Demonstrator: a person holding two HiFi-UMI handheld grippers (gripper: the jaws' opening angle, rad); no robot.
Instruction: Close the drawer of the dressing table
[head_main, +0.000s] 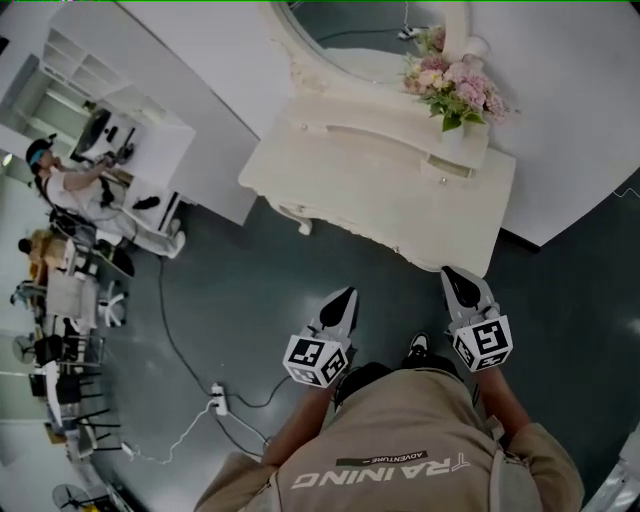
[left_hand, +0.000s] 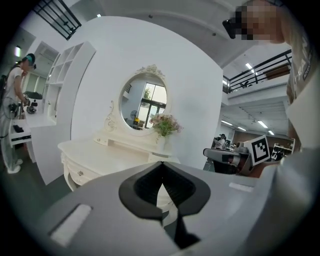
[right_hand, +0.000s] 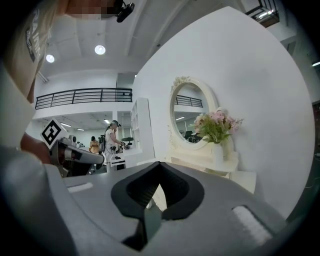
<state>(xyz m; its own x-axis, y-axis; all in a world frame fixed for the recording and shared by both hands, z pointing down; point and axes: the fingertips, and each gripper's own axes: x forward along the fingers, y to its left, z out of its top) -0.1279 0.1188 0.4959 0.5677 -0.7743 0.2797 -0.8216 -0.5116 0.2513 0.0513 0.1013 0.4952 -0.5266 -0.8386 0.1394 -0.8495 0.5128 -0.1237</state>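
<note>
A cream dressing table (head_main: 330, 175) with an oval mirror (head_main: 370, 40) stands against the white wall ahead of me. On its raised shelf at the right is a vase of pink flowers (head_main: 455, 90). Below the vase a small drawer (head_main: 452, 167) sticks out from the shelf; it also shows as a pale box (right_hand: 246, 181) in the right gripper view. My left gripper (head_main: 350, 292) (left_hand: 161, 164) and right gripper (head_main: 450, 270) (right_hand: 159, 164) hover over the dark floor just short of the table's front edge. Both are shut and hold nothing.
A white partition and a shelf unit (head_main: 110, 70) stand at the left, where a person (head_main: 60, 180) works at a desk. Chairs (head_main: 60, 350) crowd the far left. Cables and a power strip (head_main: 217, 400) lie on the dark floor (head_main: 230, 290).
</note>
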